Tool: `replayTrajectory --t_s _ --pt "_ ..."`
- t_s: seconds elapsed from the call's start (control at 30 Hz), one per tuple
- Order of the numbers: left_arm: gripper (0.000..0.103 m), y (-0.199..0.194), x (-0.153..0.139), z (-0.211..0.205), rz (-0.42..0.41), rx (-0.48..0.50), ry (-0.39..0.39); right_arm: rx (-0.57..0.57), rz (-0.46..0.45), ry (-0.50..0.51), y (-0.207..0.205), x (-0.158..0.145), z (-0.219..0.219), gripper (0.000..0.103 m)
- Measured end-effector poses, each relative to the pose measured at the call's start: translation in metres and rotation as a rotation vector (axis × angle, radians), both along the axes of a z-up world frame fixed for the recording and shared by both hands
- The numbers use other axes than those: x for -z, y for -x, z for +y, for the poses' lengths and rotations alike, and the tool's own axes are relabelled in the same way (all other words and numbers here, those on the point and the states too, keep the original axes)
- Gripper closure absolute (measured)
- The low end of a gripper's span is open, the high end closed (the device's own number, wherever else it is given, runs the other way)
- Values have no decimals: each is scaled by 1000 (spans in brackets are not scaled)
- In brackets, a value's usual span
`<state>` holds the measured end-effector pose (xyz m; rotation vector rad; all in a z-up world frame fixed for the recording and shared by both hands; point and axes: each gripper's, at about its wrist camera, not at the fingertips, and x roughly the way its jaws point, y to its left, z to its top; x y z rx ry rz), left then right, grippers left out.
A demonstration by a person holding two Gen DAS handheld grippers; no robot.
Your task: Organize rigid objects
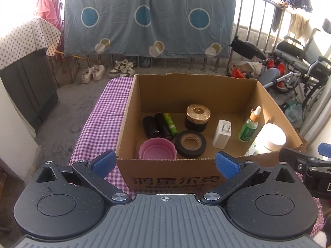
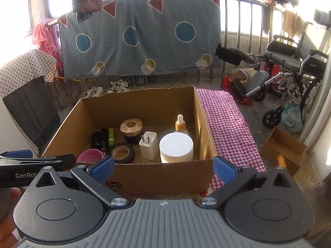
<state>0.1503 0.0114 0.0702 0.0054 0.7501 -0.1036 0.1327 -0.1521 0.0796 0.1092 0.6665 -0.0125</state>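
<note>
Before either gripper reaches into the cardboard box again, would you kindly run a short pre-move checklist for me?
1. Left gripper open and empty: ok.
2. Right gripper open and empty: ok.
3. Cardboard box open at the top, interior in view: ok.
4. White jar upright, apart from the white charger: ok.
5. Dropper bottle upright near the box's right wall: ok.
6. Loose items left on the checked cloth outside the box: cannot tell; only part of it shows.
</note>
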Motion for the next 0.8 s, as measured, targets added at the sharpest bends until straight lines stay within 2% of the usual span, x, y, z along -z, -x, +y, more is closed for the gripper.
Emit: replayTrajectory --t_s 0.47,0.8 --pt "0 -8 1 -12 -2 27 -49 14 51 3 -20 12 -9 0" --pt "0 -11 2 -13 7 27 -49 16 53 7 -24 13 -13 0"
